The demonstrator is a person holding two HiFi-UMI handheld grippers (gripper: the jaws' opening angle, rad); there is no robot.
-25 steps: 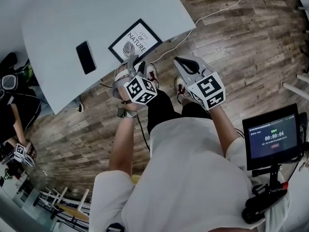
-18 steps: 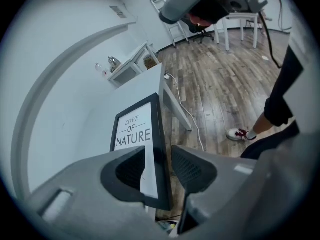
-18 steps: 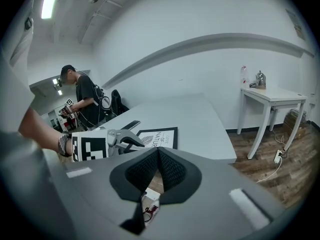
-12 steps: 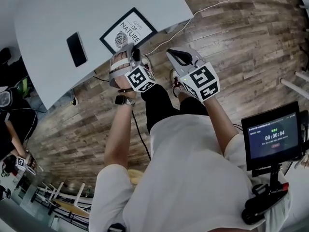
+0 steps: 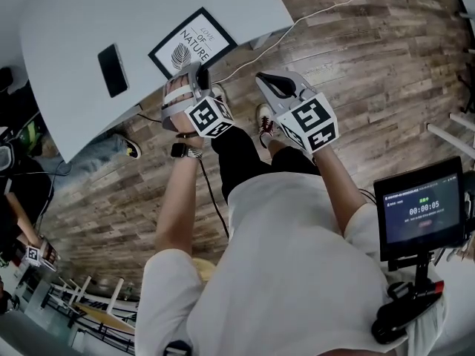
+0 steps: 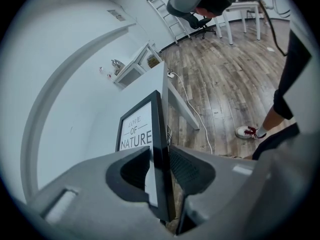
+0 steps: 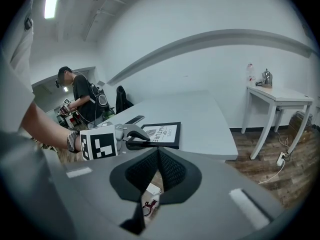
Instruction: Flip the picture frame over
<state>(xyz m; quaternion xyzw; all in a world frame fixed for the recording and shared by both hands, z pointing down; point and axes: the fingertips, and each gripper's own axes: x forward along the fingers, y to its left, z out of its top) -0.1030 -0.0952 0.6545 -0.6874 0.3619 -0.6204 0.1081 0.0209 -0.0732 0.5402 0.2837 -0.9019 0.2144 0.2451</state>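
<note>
- Left gripper view: the left gripper (image 6: 160,160) straddles the near edge of the picture frame (image 6: 141,134). Its jaws have just been closing, and the pads look to be pinching it, one on the printed face and one underneath.
- The frame lies print-up at the table's (image 5: 89,13) near edge, one corner seemingly poking past it.
- The right gripper (image 7: 158,168) is clenched on nothing, off the table's near edge.
- Firm up the pinch before lifting. Then raise the near edge and roll the wrist, pivoting on the far edge, so the frame neither skids toward the phone (image 5: 113,60) nor drops off the table.
</note>
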